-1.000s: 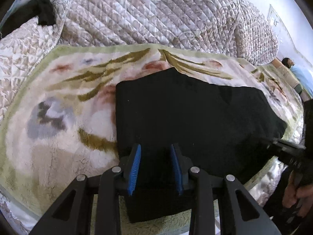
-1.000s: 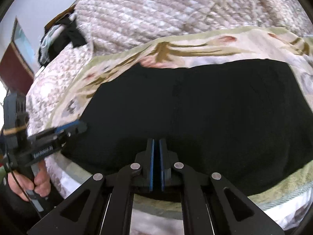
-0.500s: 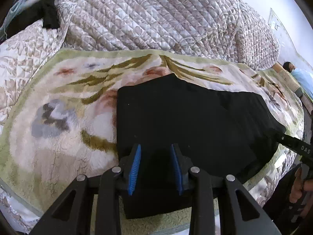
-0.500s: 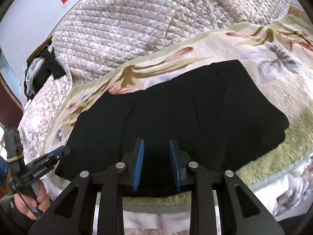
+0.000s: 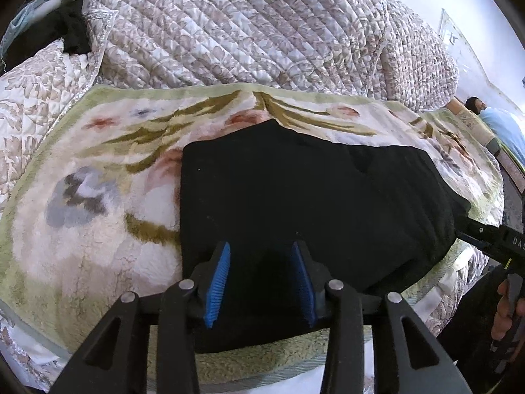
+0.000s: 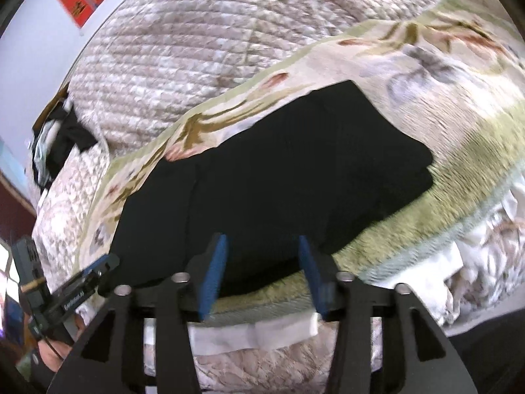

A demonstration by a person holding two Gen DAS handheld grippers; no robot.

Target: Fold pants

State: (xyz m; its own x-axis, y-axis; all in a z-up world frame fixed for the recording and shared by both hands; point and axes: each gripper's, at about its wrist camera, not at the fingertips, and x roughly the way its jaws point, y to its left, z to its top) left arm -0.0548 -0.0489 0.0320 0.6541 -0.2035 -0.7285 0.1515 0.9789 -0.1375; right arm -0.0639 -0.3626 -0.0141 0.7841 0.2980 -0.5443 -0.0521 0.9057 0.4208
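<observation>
Left black two-finger gripper (image 5: 261, 282) and right black two-finger gripper (image 6: 262, 275) both spread wide, gripping nothing, poised over the near edge of folded black pants (image 5: 305, 203) flat on a floral fleece blanket (image 5: 98, 177), a quilted beige bedspread (image 5: 249, 29) heaped behind.

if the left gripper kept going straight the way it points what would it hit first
Most likely the black pants: the open left gripper points straight over them as they lie on the flowered blanket. Its height above the cloth is unclear.

Blanket (image 6: 459, 170) motion-blurred, right tool (image 5: 492, 239) edge-cropped
</observation>
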